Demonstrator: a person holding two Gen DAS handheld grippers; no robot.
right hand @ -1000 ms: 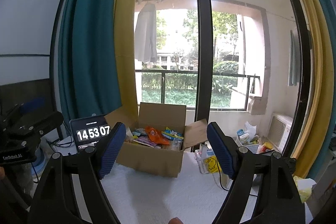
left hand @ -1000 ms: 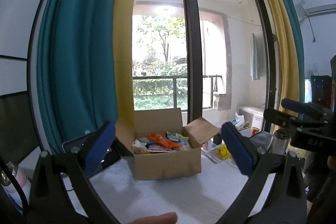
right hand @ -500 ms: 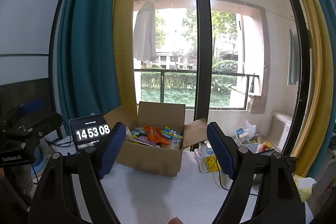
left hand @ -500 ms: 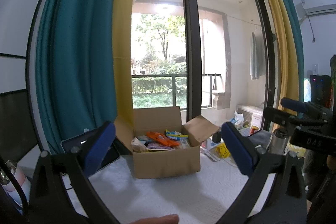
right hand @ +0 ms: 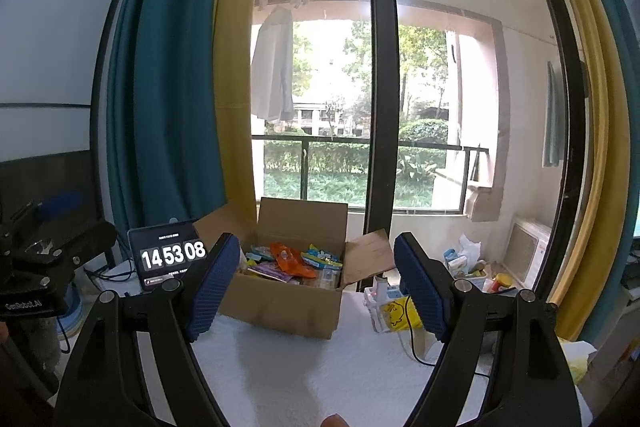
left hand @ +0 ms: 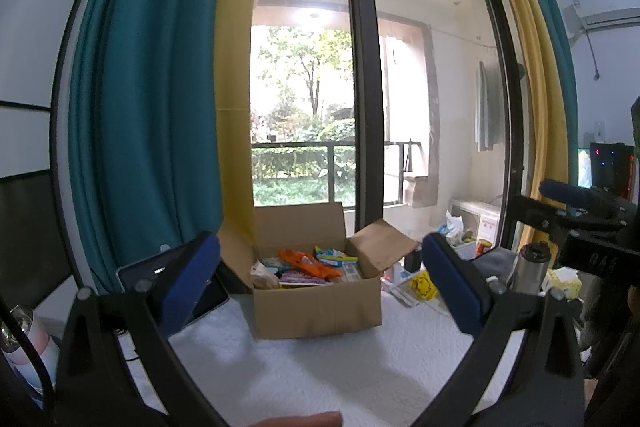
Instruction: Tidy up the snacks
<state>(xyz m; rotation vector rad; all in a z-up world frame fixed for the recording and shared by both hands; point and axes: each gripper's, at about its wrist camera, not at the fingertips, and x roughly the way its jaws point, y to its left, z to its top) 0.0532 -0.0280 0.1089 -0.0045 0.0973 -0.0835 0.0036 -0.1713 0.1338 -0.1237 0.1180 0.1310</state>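
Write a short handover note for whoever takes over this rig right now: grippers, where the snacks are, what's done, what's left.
Left gripper: open, empty, short of the box.
Right gripper: open, empty, also short of it.
Cardboard box: on the white cloth, flaps open, snack packets loosely piled inside.
Done: nothing visible; no packet lies outside the box.
Left: probably the whole sorting job.

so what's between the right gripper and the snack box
Only bare white cloth lies between the right gripper and the cardboard box, seen in the right wrist view.
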